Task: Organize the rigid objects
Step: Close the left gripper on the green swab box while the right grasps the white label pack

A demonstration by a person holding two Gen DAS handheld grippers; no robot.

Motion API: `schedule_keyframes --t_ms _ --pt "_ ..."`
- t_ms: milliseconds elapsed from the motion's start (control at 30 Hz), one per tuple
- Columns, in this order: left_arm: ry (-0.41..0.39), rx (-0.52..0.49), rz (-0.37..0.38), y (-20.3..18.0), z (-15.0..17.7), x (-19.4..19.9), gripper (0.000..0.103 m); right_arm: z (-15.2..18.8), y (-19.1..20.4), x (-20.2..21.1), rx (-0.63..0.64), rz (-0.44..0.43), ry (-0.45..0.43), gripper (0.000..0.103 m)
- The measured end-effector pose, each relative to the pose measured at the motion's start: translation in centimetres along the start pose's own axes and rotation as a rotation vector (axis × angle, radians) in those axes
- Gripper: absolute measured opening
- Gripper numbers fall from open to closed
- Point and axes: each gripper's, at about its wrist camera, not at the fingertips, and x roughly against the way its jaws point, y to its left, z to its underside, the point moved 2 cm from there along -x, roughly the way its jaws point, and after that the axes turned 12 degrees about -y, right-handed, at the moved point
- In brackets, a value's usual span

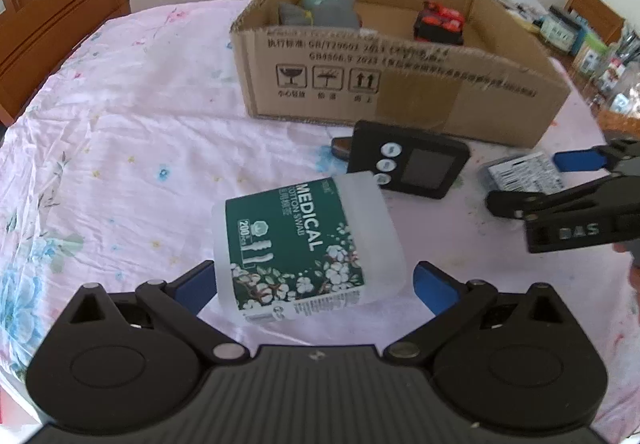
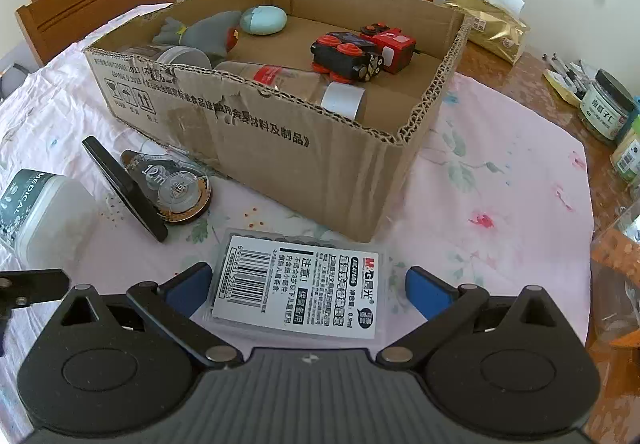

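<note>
Lying flat (label up), swab box (image 1: 304, 244) points boxward.

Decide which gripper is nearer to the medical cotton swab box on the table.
Left. The left gripper is open with the medical cotton swab box between its fingers. The right gripper is open around the flat barcode-labelled case, off to the swab box's right.

Cardboard box (image 2: 280, 140) at table (image 2: 500, 164) centre, toy vehicles (image 2: 360, 52) inside. Before box: timer (image 1: 408, 160), tape dispenser (image 2: 172, 184) behind it. Cotton swab box (image 1: 304, 240) nearest, left; labelled pack (image 2: 296, 284) right.
</note>
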Motion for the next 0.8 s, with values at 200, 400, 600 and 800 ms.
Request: schedule_keyframes --t_ms 200,400,600,800 --pt "0.013 -0.002 -0.015 1.4 0.8 -0.4 0.103 0.1 0.0 0.1 0.002 -0.001 -0.009 0.103" --pt "-0.003 -0.012 -0.013 1.6 0.6 -0.5 0.103 0.2 0.1 0.3 -0.004 0.007 -0.017 0.103" --pt "-0.012 -0.037 -0.037 0.4 0.0 -0.8 0.102 0.3 0.2 0.4 -0.015 0.019 -0.022 0.103" --pt "-0.026 -0.042 -0.045 0.0 -0.3 -0.5 0.098 0.4 0.2 0.4 -0.023 0.028 -0.018 0.103"
